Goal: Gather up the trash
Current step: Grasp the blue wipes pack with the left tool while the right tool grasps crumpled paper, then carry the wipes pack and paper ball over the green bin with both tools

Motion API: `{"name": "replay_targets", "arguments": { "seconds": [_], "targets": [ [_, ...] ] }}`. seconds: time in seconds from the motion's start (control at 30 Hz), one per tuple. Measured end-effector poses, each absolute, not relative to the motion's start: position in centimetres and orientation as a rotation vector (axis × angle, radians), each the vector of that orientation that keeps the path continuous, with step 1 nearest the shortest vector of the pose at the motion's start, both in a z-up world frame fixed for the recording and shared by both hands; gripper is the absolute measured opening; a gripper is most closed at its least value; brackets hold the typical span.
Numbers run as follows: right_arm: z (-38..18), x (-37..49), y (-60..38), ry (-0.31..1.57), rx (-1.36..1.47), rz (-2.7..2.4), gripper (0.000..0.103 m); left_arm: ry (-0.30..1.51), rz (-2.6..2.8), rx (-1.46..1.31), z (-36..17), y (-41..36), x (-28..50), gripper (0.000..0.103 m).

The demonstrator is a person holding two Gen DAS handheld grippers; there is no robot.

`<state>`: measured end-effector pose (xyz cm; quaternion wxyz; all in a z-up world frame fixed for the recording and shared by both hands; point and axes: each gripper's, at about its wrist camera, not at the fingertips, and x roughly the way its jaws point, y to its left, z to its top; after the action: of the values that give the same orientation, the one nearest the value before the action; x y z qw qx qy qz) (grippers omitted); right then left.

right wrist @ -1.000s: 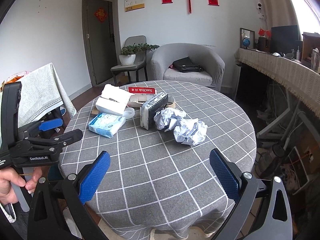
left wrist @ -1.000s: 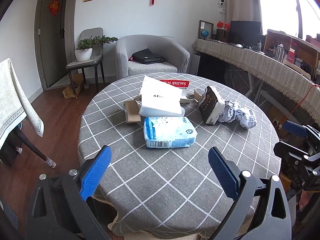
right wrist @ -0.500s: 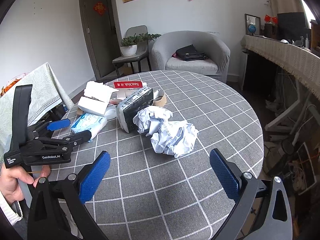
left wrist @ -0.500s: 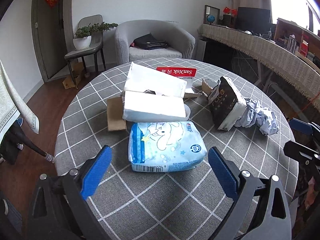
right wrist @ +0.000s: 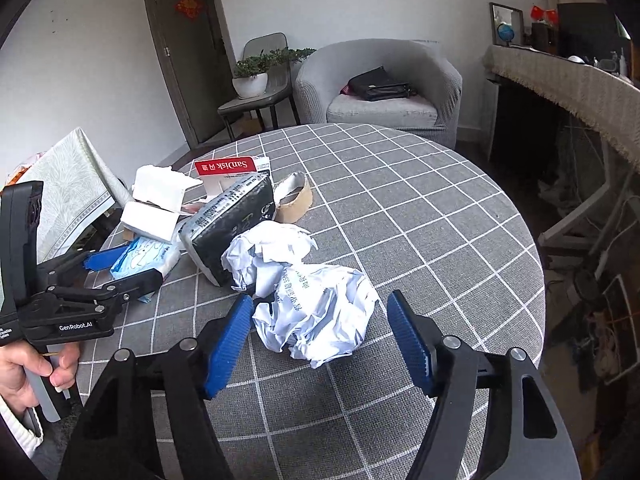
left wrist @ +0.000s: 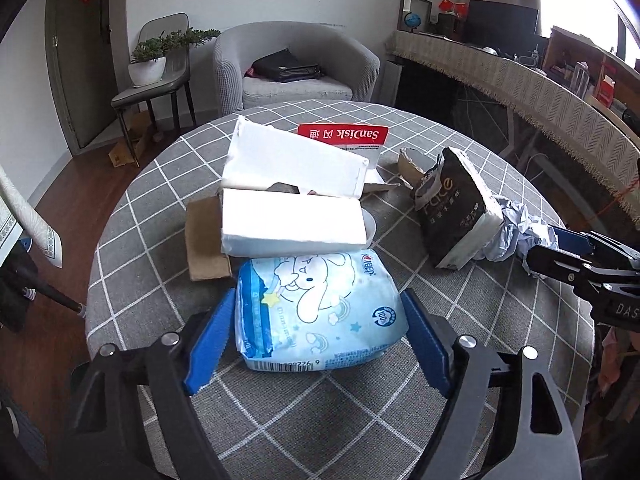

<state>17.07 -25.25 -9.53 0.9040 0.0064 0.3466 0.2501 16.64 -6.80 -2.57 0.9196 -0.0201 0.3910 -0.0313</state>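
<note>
A light blue tissue pack point(left wrist: 320, 308) with a cartoon dog lies on the round grey checked table point(left wrist: 132, 280). It sits between the blue pads of my left gripper point(left wrist: 318, 304), whose jaws are closing; the pads stand right at its sides without visibly squeezing it. A crumpled white paper ball point(right wrist: 316, 320) lies between the pads of my right gripper point(right wrist: 320, 300), whose jaws are also closing, with a gap left on the right side. A second paper ball point(right wrist: 268, 248) touches it behind. In the right wrist view the left gripper point(right wrist: 120, 268) straddles the tissue pack point(right wrist: 144, 254).
Behind lie a black tissue pack point(left wrist: 456, 212), white foam blocks point(left wrist: 292, 224), a red SanDisk card point(left wrist: 344, 134), a cardboard flap point(left wrist: 204, 240) and a tape core point(right wrist: 294, 196). A grey armchair point(right wrist: 380, 92), a chair with a plant point(right wrist: 256, 80) and a long side table point(left wrist: 540, 92) ring the table. A hand point(right wrist: 24, 368) holds the left gripper.
Both grippers moved forward and down over the table. The tissue pack now sits between the left pads and the paper ball between the right pads. Both pairs of jaws have narrowed.
</note>
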Motion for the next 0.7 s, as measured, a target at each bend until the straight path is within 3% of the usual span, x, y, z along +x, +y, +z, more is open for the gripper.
{"name": "replay_targets", "arguments": {
  "seconds": [0.3, 0.7],
  "targets": [
    [-9.3, 17.1, -25.1, 0.74, 0.014, 0.506, 0.053, 0.758, -0.095, -0.044, -2.5, -6.9, 16.0, 0.074],
    [-8.6, 13.6, -26.1, 0.7, 0.037, 0.334, 0.052, 0.688, -0.121, -0.1, -1.3, -4.9, 12.0, 0.071]
  ]
}}
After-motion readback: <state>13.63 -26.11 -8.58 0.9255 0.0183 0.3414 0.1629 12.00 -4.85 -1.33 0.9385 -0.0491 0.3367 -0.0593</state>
